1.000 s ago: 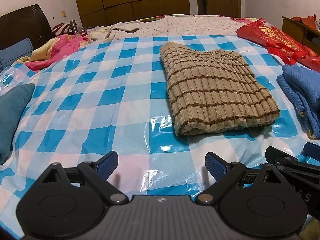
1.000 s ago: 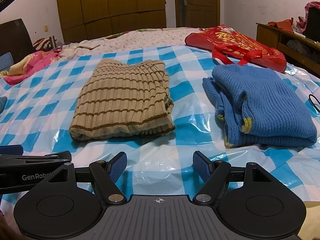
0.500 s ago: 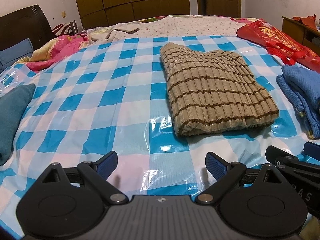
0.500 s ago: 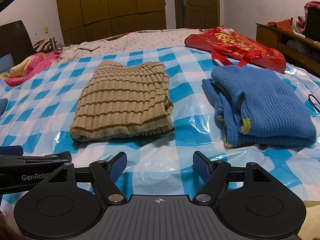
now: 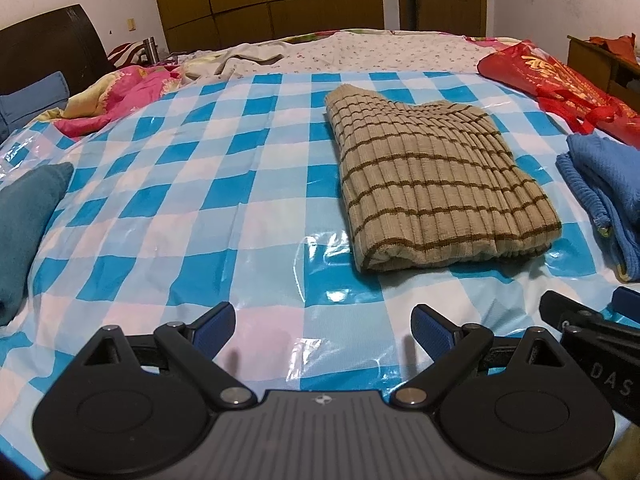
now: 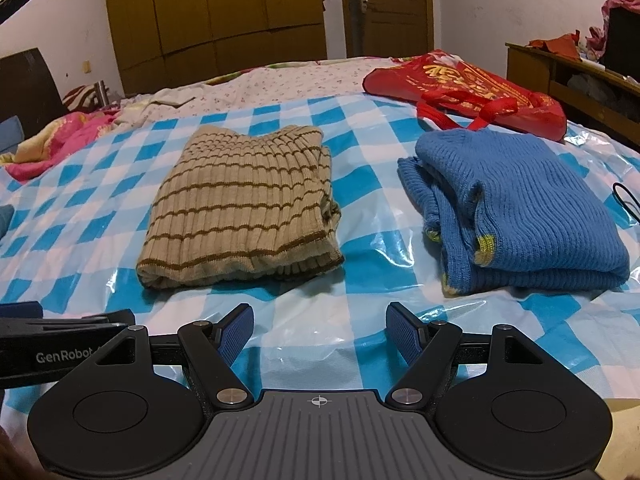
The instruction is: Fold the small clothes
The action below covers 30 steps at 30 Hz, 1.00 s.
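A folded beige sweater with brown stripes (image 5: pixel 436 184) lies on the blue-and-white checked plastic sheet (image 5: pixel 200 208) over the bed; it also shows in the right wrist view (image 6: pixel 244 208). A folded blue knit sweater (image 6: pixel 520 208) lies to its right, and its edge shows in the left wrist view (image 5: pixel 604 192). My left gripper (image 5: pixel 323 326) is open and empty, low over the sheet's near edge. My right gripper (image 6: pixel 320 334) is open and empty, beside the left one, in front of the gap between the two sweaters.
A red bag (image 6: pixel 460 88) lies at the back right. A teal cloth (image 5: pixel 24 224) lies at the left edge. Pink bedding (image 5: pixel 116 96) and a dark headboard (image 5: pixel 48 52) are at the back left. A wooden cabinet (image 6: pixel 576 80) stands right of the bed.
Both grippers have drawn back very slightly from the sweaters. Both stay open and empty; the clothes have not moved.
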Each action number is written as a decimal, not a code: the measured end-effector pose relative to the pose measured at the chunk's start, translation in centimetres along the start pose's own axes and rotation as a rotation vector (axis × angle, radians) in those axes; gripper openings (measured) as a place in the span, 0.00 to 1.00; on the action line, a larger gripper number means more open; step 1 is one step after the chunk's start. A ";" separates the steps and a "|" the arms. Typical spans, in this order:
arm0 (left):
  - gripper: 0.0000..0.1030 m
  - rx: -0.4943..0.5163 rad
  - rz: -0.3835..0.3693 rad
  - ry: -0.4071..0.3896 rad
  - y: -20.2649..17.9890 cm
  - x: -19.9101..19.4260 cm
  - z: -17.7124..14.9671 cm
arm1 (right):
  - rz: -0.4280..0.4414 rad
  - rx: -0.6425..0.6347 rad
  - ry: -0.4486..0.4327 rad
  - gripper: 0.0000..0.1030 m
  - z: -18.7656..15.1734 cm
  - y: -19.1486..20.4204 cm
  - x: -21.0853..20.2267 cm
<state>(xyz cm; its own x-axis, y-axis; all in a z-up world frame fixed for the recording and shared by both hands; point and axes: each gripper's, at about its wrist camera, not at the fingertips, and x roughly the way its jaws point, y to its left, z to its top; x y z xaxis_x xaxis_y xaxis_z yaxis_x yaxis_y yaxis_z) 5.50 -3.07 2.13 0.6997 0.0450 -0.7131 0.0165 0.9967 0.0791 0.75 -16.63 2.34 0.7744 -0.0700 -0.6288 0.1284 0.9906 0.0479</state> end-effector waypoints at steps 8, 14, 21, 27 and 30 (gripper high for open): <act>1.00 0.020 0.001 0.006 -0.5 -0.2 0.2 | -0.003 -0.004 0.004 0.72 -0.1 0.1 0.1; 1.00 0.024 0.007 0.012 -0.6 -0.2 0.3 | -0.005 -0.004 0.007 0.72 -0.2 0.1 0.2; 1.00 0.029 0.018 0.020 -0.7 -0.2 0.3 | -0.006 -0.004 0.009 0.72 -0.2 0.1 0.2; 1.00 0.027 0.021 0.034 -0.7 -0.2 0.3 | -0.008 -0.004 0.010 0.72 -0.2 0.1 0.3; 1.00 0.026 0.022 0.037 -0.7 -0.1 0.3 | -0.007 -0.004 0.011 0.72 -0.2 0.1 0.3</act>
<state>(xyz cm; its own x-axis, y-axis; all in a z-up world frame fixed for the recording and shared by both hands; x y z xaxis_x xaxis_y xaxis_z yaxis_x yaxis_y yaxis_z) 5.62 -3.76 2.39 0.6735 0.0700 -0.7359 0.0199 0.9934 0.1127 0.83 -16.49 2.01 0.7669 -0.0761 -0.6372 0.1316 0.9905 0.0401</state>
